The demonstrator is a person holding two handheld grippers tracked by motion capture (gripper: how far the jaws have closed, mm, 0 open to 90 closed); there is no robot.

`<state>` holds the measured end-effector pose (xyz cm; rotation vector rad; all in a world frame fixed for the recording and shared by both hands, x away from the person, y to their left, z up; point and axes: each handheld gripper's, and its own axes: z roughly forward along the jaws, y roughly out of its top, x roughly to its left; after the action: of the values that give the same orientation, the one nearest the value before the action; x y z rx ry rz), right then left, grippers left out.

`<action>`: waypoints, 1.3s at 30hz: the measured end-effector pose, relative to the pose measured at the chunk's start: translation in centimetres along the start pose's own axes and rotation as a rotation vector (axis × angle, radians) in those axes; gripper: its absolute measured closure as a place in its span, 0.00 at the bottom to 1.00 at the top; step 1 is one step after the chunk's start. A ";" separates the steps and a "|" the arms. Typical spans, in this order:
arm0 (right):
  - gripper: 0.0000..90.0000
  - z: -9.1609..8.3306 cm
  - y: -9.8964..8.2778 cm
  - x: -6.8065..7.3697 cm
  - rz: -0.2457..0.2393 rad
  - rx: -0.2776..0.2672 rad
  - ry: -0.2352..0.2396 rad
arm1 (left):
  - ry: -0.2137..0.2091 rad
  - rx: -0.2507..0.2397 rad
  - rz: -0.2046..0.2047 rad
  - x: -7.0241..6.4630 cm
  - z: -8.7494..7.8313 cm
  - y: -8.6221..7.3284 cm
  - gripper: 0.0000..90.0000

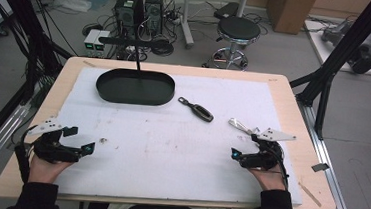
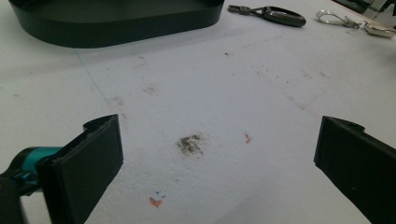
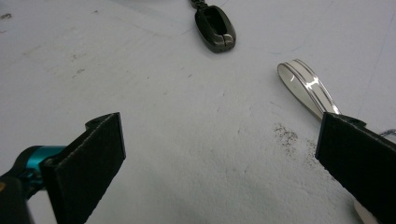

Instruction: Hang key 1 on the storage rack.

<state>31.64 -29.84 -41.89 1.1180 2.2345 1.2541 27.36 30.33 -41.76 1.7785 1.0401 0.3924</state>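
While I hold both grippers low and parted, holding nothing:
Nearest thing: silver clip [image 3: 306, 88], just ahead of my right gripper [image 3: 219, 163], toward its right jaw.
Long axis: slanting away up-left.
Nearer hand: right; left gripper [image 2: 219, 161] well apart.
Look: shiny, slim metal, flat on the white mat [image 1: 170, 148].
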 end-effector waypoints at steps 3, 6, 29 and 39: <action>0.01 0.0 0.0 0.0 0.004 0.000 -0.002 | 0.000 0.004 0.006 0.0 0.1 0.0 0.02; 0.01 0.0 0.0 0.0 -0.001 0.001 -0.003 | -0.002 0.007 0.010 -0.1 0.1 0.0 0.02; 0.01 0.0 0.5 0.0 0.000 -0.003 -0.007 | 0.004 0.004 0.017 -0.3 0.0 -0.2 0.02; 0.01 0.1 1.5 -1.2 0.004 0.011 -0.024 | -0.002 0.007 0.026 -0.4 0.1 -0.1 0.02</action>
<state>33.15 -30.28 -40.77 1.1355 2.2254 1.2257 27.18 29.98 -41.86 1.8000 1.0190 0.4032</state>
